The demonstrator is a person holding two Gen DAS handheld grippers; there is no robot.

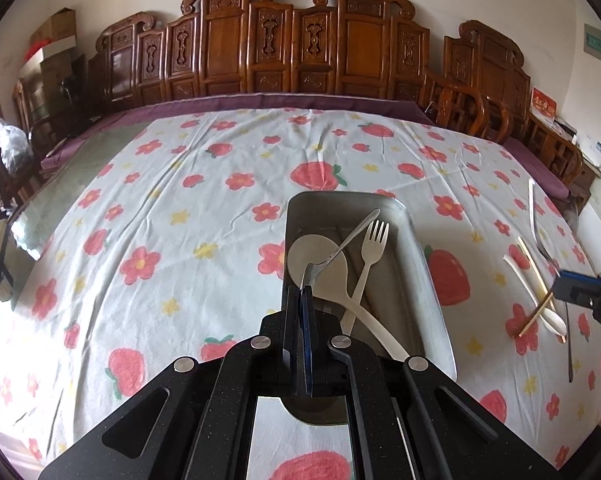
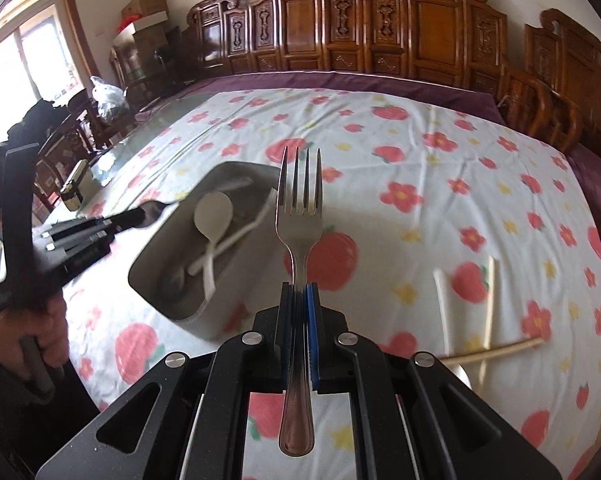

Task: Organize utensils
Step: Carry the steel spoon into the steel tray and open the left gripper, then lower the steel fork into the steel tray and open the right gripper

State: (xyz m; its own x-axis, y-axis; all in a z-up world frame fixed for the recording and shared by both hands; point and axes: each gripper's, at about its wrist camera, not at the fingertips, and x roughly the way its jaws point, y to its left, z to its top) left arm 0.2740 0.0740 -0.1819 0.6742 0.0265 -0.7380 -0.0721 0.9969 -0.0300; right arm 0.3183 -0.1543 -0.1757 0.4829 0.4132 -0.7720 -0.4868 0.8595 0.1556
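A table (image 1: 140, 208) under a strawberry-print cloth (image 1: 228, 152) carries a metal tray (image 1: 416, 248). Right of the tray lie a white spoon (image 1: 540, 304), a chopstick (image 1: 538, 276) and a metal spoon (image 1: 538, 224).

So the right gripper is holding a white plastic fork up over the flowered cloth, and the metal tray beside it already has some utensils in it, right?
Nearly. The fork clamped in the right gripper is shiny metal, not white plastic, as the right wrist view shows. The white plastic fork lies in the metal tray, as the left wrist view shows. The rest holds.
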